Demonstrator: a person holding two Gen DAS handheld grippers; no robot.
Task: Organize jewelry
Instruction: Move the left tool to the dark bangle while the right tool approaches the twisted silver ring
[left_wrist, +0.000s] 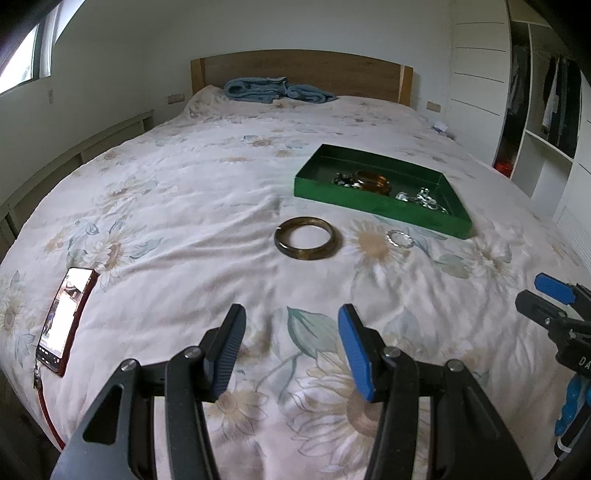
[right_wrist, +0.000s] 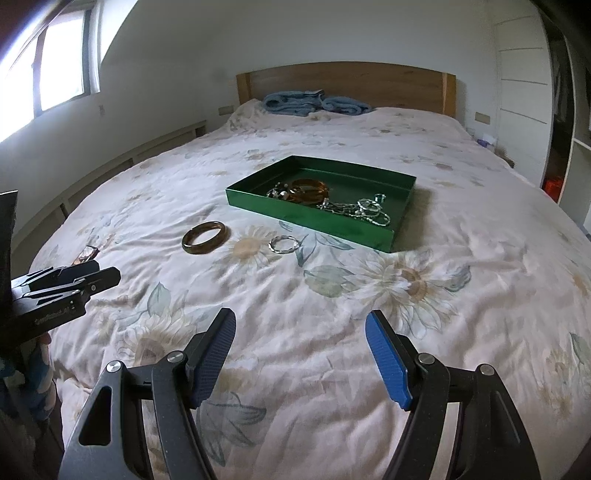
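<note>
Left wrist view: my left gripper (left_wrist: 291, 345) is spread apart and empty. The brown bangle (left_wrist: 308, 238) lies on the bedspread (left_wrist: 166, 206), near the green tray (left_wrist: 373, 192). It looks hard and smooth, maybe slippery, so I'd pinch its rim.

Right wrist view: my right gripper (right_wrist: 301, 354) is apart and empty too. The little silver ring (right_wrist: 283, 244) lies beside the bangle, light and thin. I have lots of open bed around both.

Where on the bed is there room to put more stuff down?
Lots of bare quilt between the phone and the brown bangle, and between the green tray and the blue towel. It is crowded where the bangle, silver ring and tray sit close. The tray's left end is bare.
</note>
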